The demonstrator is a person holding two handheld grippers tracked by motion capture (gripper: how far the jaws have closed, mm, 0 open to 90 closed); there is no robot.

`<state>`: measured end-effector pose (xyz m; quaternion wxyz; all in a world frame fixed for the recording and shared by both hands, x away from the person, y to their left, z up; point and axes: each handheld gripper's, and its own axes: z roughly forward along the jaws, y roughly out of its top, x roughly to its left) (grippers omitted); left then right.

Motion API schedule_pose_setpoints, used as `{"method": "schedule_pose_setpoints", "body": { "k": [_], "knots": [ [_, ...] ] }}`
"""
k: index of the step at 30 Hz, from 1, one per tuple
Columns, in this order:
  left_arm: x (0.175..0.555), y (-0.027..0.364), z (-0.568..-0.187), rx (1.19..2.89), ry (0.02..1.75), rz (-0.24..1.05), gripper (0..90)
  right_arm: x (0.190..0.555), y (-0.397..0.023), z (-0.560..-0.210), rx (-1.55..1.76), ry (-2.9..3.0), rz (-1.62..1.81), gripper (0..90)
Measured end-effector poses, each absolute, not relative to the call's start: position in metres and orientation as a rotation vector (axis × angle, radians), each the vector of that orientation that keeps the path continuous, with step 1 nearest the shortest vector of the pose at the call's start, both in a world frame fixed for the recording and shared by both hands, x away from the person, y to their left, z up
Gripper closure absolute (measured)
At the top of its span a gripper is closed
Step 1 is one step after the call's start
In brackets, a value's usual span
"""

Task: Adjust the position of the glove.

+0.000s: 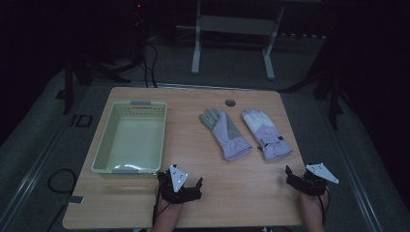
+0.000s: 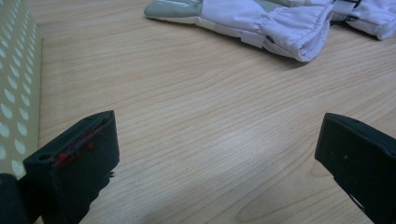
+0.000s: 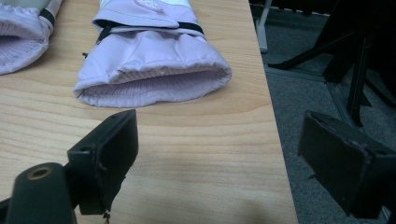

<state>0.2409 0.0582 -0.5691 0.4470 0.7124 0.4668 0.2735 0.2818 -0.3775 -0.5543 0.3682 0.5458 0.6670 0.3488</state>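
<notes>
High view: light wood table (image 1: 241, 188), dark room, metal frame legs (image 1: 196, 48) behind. Pale green perforated basket (image 1: 130, 137) at left. Two lilac winter gloves (image 1: 244, 130) mid-right, cuffs nearward.
Left gripper view: left gripper (image 2: 215, 158) gaping, nothing between jaws.
Right gripper view: right gripper (image 3: 219, 158) spread, empty; ribbed glove cuff (image 3: 154, 86) just ahead.

A pale green perforated basket (image 1: 130, 137) sits on the left half of the wooden tabletop (image 1: 241, 186), with grey handles at its near and far ends and nothing inside. Its dotted wall (image 2: 16, 88) rises at the left edge of the left gripper view. A round hole (image 1: 230, 103) marks the tabletop's far edge. Beyond it, a white metal frame (image 1: 232, 36) stands on grey floor (image 1: 43, 130), where black cables (image 1: 60, 179) trail.
</notes>
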Motion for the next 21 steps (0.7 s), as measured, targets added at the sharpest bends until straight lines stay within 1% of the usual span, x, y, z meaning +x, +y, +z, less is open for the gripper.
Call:
{"method": "schedule_pose_setpoints", "body": {
  "k": [10,21],
  "knots": [
    [0.24,0.059,-0.569,1.763,1.147,0.674,0.0,0.282,-0.381,-0.551,1.429,1.739,0.942,11.9],
    [0.24,0.059,-0.569,1.756,1.15,0.668,0.0,0.283,-0.381,-0.525,1.419,1.779,0.969,11.7]
  ]
}}
